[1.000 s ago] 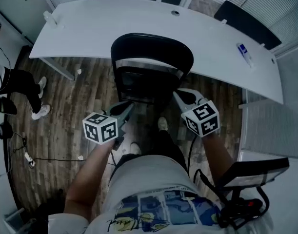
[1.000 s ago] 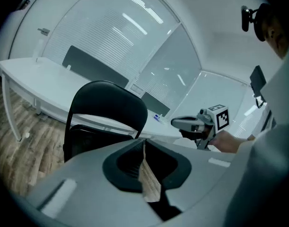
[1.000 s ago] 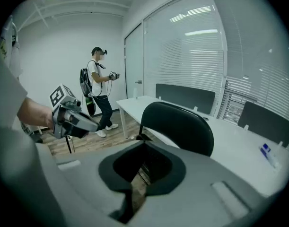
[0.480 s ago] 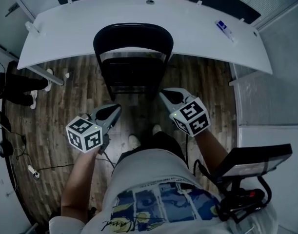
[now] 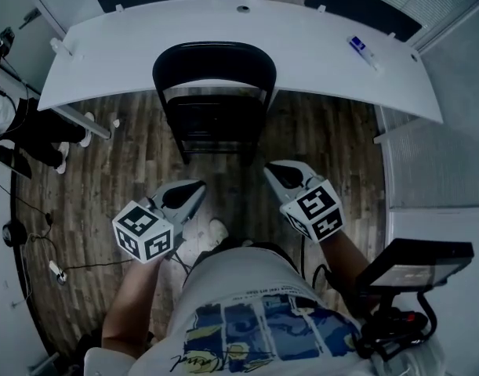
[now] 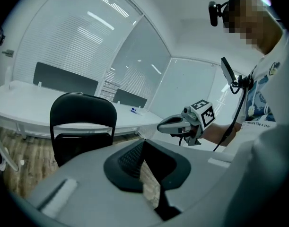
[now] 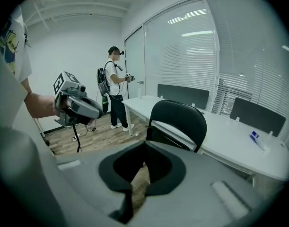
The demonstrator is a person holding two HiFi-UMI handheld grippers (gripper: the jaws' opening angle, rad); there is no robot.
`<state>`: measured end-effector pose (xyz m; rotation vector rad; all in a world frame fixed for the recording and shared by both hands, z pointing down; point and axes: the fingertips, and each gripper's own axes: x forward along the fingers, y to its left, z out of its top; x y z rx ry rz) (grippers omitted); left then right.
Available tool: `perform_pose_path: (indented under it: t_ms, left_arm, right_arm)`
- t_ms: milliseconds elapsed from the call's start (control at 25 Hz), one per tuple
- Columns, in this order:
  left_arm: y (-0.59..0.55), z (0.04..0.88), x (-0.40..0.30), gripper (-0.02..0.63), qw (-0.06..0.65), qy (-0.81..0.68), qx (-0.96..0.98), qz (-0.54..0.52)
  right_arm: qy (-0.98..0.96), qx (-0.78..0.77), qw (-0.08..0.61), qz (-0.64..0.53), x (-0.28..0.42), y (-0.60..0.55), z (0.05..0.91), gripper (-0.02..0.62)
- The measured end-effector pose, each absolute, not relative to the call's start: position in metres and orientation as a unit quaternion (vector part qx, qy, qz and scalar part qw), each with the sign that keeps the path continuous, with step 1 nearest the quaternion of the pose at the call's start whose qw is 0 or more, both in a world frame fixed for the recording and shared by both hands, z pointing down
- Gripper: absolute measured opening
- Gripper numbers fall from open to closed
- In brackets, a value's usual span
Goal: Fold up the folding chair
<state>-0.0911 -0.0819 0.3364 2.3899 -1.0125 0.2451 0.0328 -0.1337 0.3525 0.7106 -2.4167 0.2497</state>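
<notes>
The folding chair (image 5: 214,92) stands at 12 o'clock against the white desk (image 5: 317,45), and I cannot tell whether its seat is fully tipped up. Since the left gripper (image 5: 197,188) and right gripper (image 5: 272,169) both have their jaws closed on nothing, the sound move is to back away straight toward 6 o'clock without nudging the frame. A second ago both tips were at the seat's front edge; now they hang well apart from it.
</notes>
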Motion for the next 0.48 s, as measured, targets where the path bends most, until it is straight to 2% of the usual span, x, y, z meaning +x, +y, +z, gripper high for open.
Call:
perform_pose_path:
  t_ms: [480]
  left_arm:
    - [-0.034,0.32,-0.033,0.003,0.259,-0.394,0.876,0.103]
  right_arm:
    - [-0.92,0.26,0.279,0.095,0.092,-0.079,0.337,0.003]
